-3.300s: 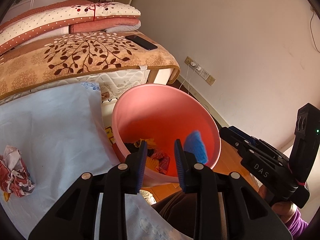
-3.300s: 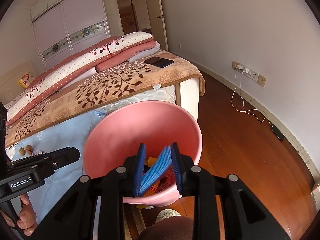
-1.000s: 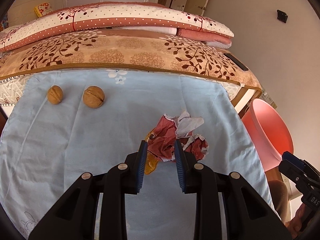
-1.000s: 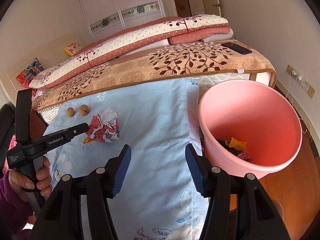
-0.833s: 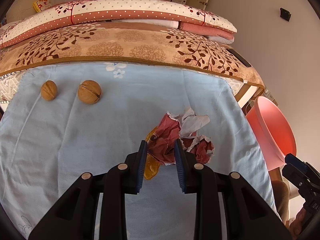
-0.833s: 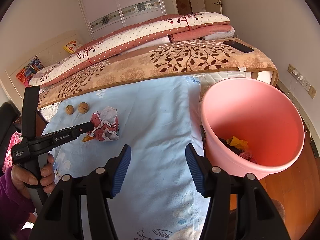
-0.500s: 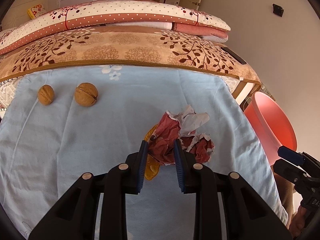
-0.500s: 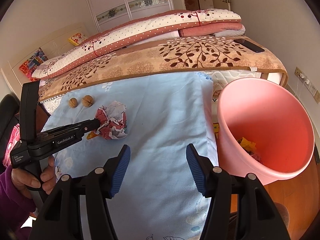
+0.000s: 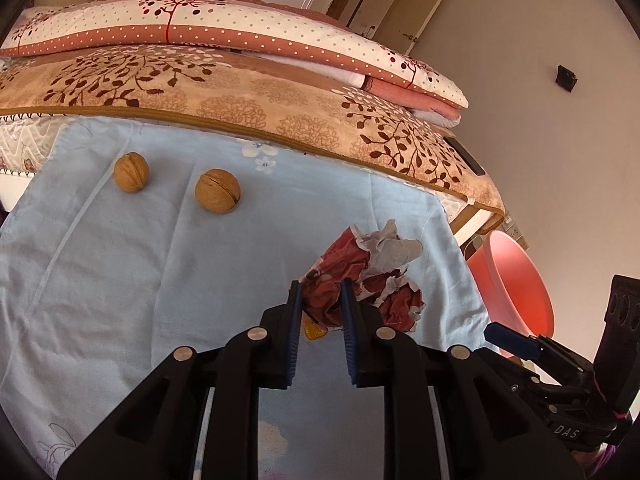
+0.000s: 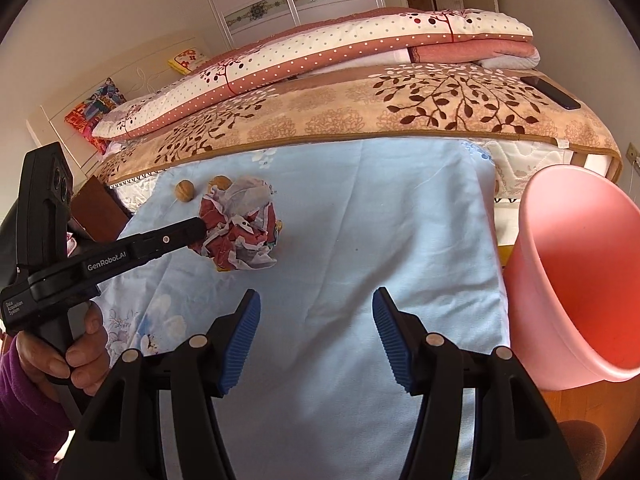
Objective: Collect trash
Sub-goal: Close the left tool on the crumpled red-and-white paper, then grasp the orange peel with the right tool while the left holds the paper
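Item: crumpled red-and-white paper wad (image 9: 362, 282), 1 pc, on pale blue bedsheet (image 9: 132, 280) near bed edge. Judged light, soft, crushable, springy; grip across dense red core, not loose white flaps.
Left tool (image 9: 320, 294): narrowed onto wad's near side, pinching it.
Right tool (image 10: 316, 312): wide apart, holding nothing.
Round pink plastic bin (image 10: 580, 280): 1, beside bed.
Brown walnuts (image 9: 217, 191): 2, on sheet.

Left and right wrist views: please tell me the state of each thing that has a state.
Left gripper: shut on the crumpled paper.
Crumpled paper: gripped at one edge, on the blue sheet.
Right gripper: open, holding nothing.
Pink bin: open, upright beside the bed.
Two walnuts: whole, lying apart.
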